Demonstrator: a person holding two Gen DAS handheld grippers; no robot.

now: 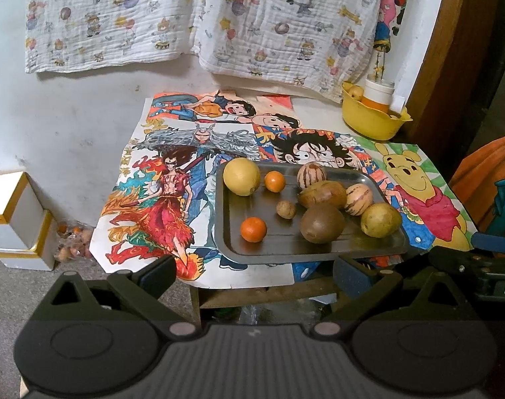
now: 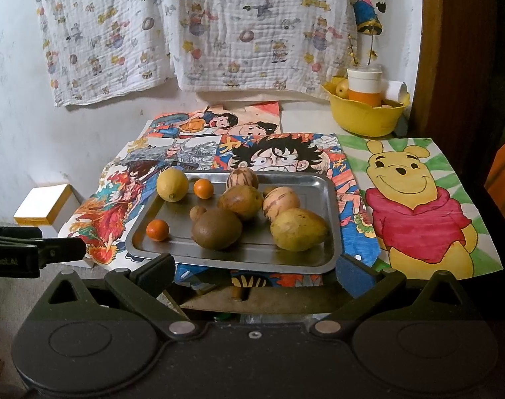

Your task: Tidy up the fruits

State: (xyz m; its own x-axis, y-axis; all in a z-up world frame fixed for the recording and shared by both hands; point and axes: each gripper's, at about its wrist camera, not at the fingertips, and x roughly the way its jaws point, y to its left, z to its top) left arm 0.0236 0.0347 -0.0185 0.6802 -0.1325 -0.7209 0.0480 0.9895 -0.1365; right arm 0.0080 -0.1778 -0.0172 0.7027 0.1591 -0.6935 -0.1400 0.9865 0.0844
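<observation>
A metal tray (image 1: 285,249) (image 2: 252,256) lies on a table covered with cartoon drawings. It holds several fruits: a yellow lemon (image 1: 241,177) (image 2: 172,185), two small oranges (image 1: 253,229) (image 2: 157,230), a round brown fruit (image 1: 322,223) (image 2: 216,228), two striped melons (image 1: 311,175) (image 2: 281,202), a yellow-green pear (image 1: 380,220) (image 2: 299,229) and a small walnut-like one (image 1: 286,209). My left gripper (image 1: 254,272) hangs open just in front of the tray's near edge, holding nothing. My right gripper (image 2: 255,271) is likewise open and empty before the tray.
A yellow bowl (image 1: 369,116) (image 2: 365,116) with a white and orange cup (image 2: 364,86) and fruit stands at the back right. A patterned cloth hangs on the wall. White boxes (image 1: 16,222) and a bag of small fruits (image 1: 71,242) sit on the floor at left.
</observation>
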